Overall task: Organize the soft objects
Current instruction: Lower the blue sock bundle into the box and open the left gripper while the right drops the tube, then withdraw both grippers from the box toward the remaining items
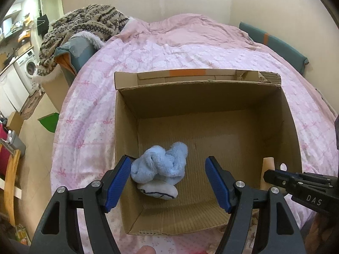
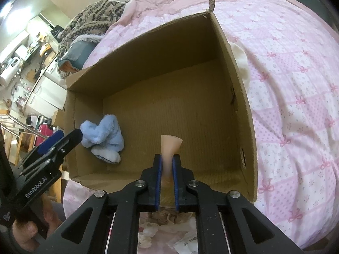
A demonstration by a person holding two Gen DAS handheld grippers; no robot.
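Observation:
An open cardboard box (image 1: pixel 127 114) (image 2: pixel 239 97) stands on the pink bed. A fluffy light blue sock bundle (image 1: pixel 161 167) (image 2: pixel 101 133) lies on the box floor near its left wall, on top of a white piece (image 1: pixel 159 191). My left gripper (image 1: pixel 167 182) is open above the box's near left corner, its fingers on either side of the blue bundle and apart from it. My right gripper (image 2: pixel 167 169) is shut on a thin beige soft piece (image 2: pixel 170 146) over the box's near edge; that piece also shows in the left wrist view (image 1: pixel 267 169).
The pink quilt (image 1: pixel 169 48) covers the bed around the box. A patterned knit blanket (image 1: pixel 84 23) is piled at the far left corner. A white soft item (image 2: pixel 241 61) lies just outside the box's right wall. Small cloth pieces (image 2: pixel 165 222) lie on the bed below my right gripper.

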